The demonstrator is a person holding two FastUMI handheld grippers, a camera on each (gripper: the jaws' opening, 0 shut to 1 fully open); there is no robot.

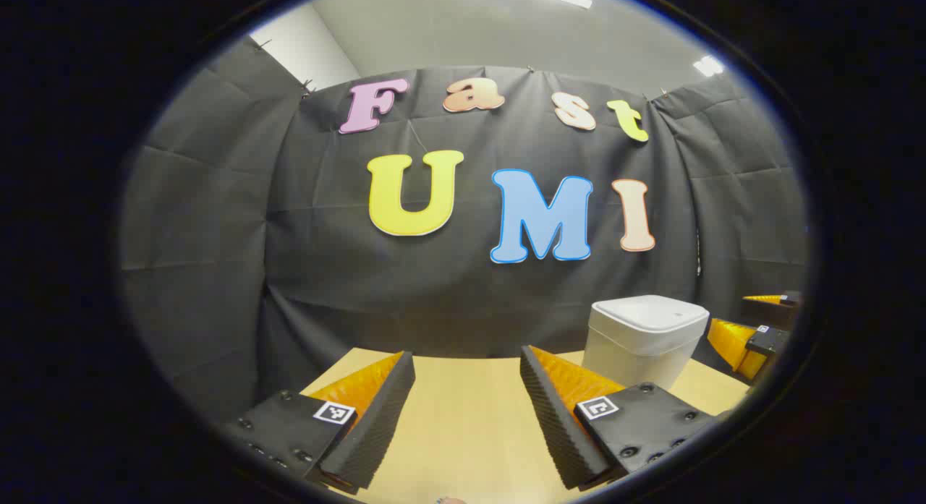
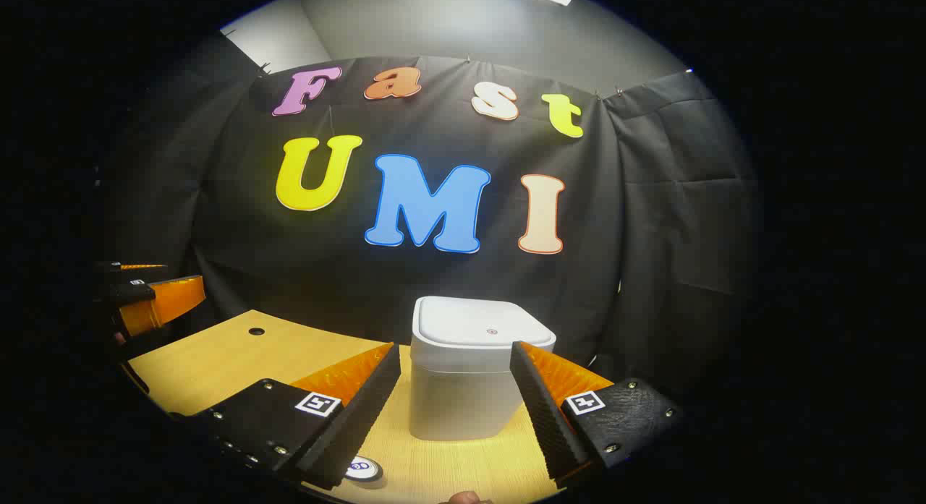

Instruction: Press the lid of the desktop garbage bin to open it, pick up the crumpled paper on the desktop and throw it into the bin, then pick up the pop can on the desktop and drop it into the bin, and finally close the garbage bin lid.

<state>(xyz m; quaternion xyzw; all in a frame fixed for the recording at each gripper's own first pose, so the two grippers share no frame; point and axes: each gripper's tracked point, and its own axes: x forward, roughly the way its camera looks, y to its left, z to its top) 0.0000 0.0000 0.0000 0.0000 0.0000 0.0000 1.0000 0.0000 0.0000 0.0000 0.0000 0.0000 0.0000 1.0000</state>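
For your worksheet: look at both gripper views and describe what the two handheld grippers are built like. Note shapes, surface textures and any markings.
Each gripper, left gripper and right gripper, has two wedge-shaped fingers with ribbed inner pads. Each finger sits on a dark plate fastened with small screws. Every plate carries a square black-and-white tag. No cables are visible.

Both views look low across the bench [image 1: 463, 417] toward the back wall; the right gripper view faces the shared bin [image 2: 470, 374] closer.
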